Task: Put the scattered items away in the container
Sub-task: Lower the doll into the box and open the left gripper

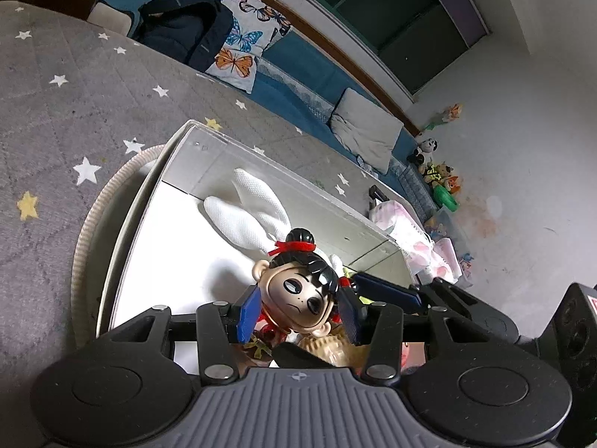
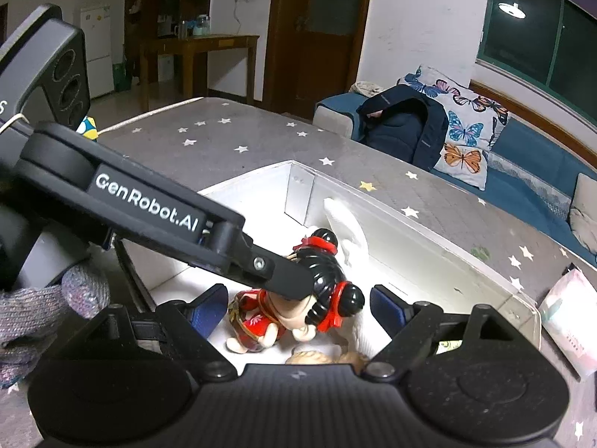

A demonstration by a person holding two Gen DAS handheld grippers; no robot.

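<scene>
Left gripper [image 1: 298, 308]: closest to the left wrist camera; its two blue pads sit on both sides of the doll's head, touching it at the cheek and at the hair, so it is closed on the doll.
Doll [image 1: 300, 291]: black hair with red ribbons and a red dress, held over the white floor of the container; from the left gripper it lies straight ahead, between the fingers, face turned up to the camera.
Long axis of the doll: in the right wrist view the doll [image 2: 294, 298] is tilted, head up to the right and feet down to the left, and a finger of the left gripper [image 2: 276, 274] crosses in front of its face.
Right gripper [image 2: 298, 308]: jaws stand wide and hold nothing; the doll is between and just beyond the pads, but they do not touch it.
Nearer hand: the left one, as it already has the doll.
Container [image 1: 209, 138]: a clear box with a white floor, on the grey star blanket [image 1: 56, 119].
White rabbit ears [image 1: 253, 209]: already in the container, behind the doll.
Judgement: the doll seems to be in the container already, so the left jaws only need to let it go.
</scene>
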